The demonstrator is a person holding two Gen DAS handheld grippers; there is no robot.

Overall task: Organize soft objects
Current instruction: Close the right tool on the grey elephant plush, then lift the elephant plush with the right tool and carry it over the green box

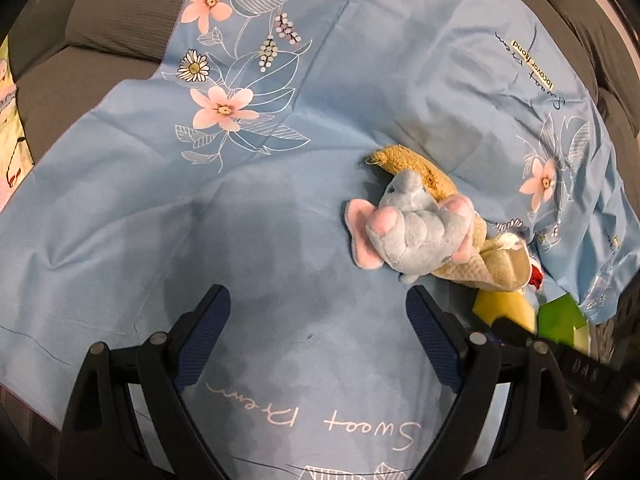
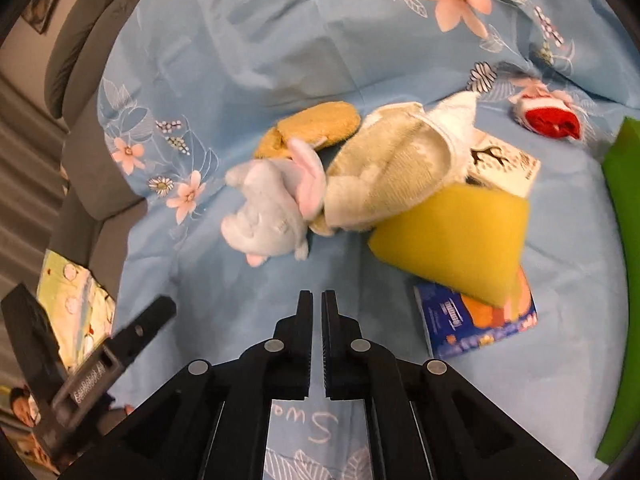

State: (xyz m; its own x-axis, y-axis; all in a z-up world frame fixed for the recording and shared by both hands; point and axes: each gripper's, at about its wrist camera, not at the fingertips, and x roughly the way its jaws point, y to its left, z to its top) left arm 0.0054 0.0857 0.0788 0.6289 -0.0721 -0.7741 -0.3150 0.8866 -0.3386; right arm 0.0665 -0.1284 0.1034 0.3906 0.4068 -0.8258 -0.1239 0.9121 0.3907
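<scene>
Blue floral sheet (image 1: 280,208) spread over a grey sofa (image 1: 120,12); soft things lie loose in a cluster on it. Blue plush elephant (image 1: 412,236) on its back, resting against a tan plush (image 1: 408,164) and a cream knit piece (image 2: 384,172). Yellow sponge (image 2: 456,240) just beside these, leaning over a blue packet (image 2: 480,320). Red-and-white item (image 2: 548,116) lies apart; green edge (image 2: 620,280) at the frame's right side.

Left hand-held gripper (image 1: 318,320): jaws spread wide, empty, low over bare sheet near the elephant. Right hand-held gripper (image 2: 316,304): clenched on nothing, above the sheet, short of the pile.

Step, by my reading: between picks, nothing carried. Next move probably needs the right jaws reopened before closing on any toy; the elephant is the nearest to both.
</scene>
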